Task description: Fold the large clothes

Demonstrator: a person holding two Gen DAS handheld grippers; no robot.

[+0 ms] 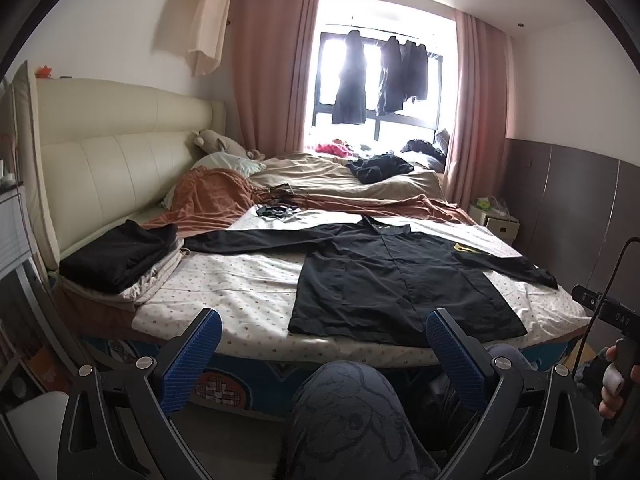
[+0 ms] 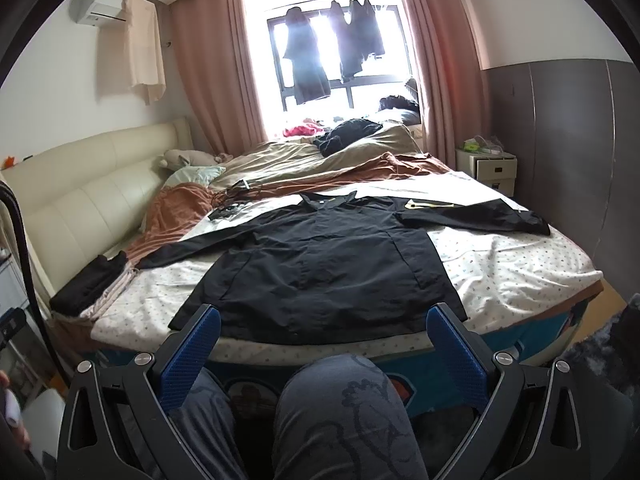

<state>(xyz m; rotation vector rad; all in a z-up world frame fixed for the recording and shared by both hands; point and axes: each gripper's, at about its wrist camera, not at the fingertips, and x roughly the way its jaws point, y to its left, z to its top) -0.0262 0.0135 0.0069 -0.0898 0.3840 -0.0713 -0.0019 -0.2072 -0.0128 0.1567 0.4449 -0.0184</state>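
A black long-sleeved shirt (image 2: 320,256) is laid flat on the bed (image 2: 520,264), front side up, with its hem close to the near edge of the mattress and its collar toward the crumpled bedding. Both sleeves are spread outward: one is stretched toward the headboard side, the other toward the right edge of the bed, where its cuff almost reaches the corner. A small yellow mark (image 2: 430,204) is seen near the shoulder of the right sleeve (whether it is a badge or a loose item cannot be told).

The left gripper (image 1: 322,344) is held in front of the near edge of the bed, above the knees (image 1: 344,408) of the person, which are covered by grey printed trousers. Its blue-padded fingers (image 1: 192,356) are spread wide apart and nothing is held between them. The right gripper (image 2: 323,340) is held in the same way, just before the hem of the shirt, with its fingers (image 2: 456,356) also wide apart and empty. No cloth is touched by either gripper.

At the near left corner of the bed, beside the cream headboard (image 1: 120,152), a folded pile of clothes (image 1: 120,260) is placed, with a black piece on top. Behind the shirt, a brown blanket (image 2: 176,216) and a beige duvet (image 2: 280,160) are pushed together. Dark garments (image 1: 380,76) are hung in the window between pink curtains (image 1: 272,60).
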